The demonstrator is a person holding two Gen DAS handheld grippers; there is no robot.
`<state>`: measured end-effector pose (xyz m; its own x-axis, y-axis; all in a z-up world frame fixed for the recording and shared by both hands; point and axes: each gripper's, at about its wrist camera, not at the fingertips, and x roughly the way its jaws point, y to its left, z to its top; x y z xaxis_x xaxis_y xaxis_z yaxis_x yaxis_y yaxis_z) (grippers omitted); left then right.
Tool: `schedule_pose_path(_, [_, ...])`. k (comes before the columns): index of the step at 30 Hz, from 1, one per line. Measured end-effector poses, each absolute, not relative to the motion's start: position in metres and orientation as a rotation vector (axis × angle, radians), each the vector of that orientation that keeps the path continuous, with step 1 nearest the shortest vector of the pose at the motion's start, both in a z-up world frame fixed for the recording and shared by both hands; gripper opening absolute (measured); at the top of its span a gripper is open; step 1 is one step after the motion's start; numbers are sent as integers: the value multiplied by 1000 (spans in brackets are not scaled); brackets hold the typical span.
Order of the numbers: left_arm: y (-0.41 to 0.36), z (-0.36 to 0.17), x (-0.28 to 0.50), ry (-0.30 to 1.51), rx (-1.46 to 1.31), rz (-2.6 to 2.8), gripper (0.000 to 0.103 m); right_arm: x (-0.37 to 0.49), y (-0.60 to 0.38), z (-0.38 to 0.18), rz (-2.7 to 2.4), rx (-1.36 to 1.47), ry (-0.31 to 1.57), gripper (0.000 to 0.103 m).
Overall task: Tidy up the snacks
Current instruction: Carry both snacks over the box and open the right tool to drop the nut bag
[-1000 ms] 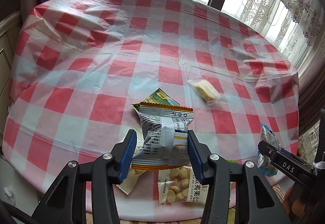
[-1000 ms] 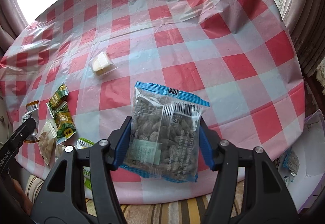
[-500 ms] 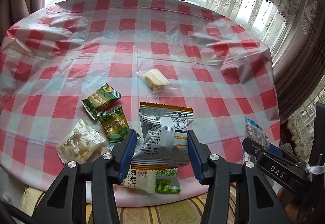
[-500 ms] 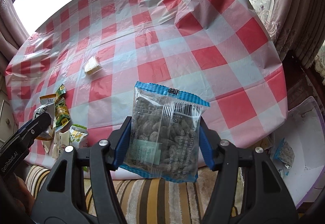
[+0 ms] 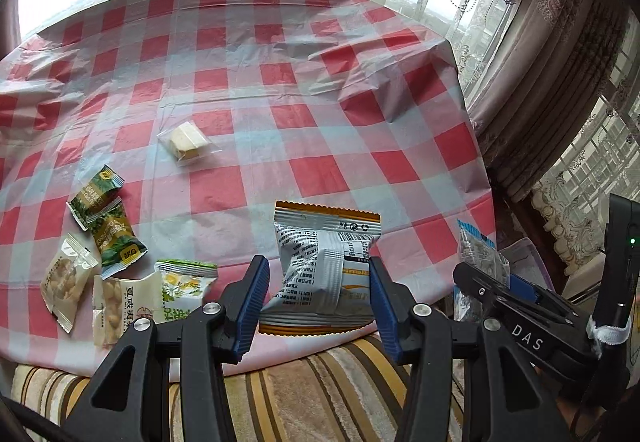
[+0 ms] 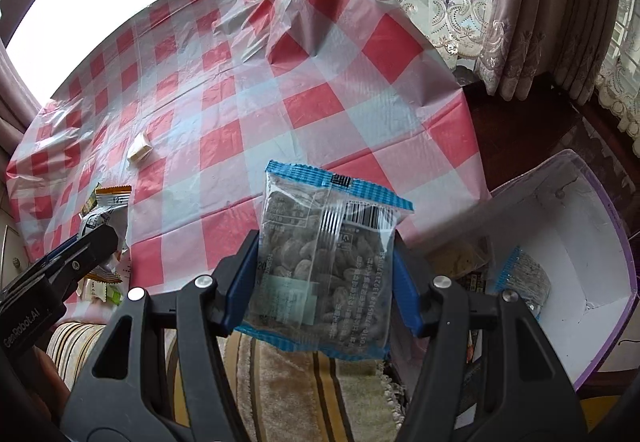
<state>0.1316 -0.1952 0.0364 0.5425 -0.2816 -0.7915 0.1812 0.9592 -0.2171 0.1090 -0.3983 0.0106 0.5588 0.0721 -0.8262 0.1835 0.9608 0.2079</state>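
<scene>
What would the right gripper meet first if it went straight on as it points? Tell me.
Probably the checkered tablecloth: the right gripper, shut on the blue-edged nut packet, points over the table's near edge. Depth is unclear; it might pass above.

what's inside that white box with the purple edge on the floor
One blue-edged snack packet lies inside the white box. The right claw and its nut packet hide the box's near corner.

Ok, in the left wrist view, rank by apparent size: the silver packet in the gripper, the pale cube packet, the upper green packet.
1. silver packet, though nearness inflates it.
2-3. pale cube packet and upper green packet: too alike to rank.
</scene>
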Motion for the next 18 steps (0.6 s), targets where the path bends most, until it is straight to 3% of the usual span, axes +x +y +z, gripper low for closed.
schedule_pose_path(18, [-316,23,106,1069,9,-540,50,51,-513,-30,-301,329,1027,64])
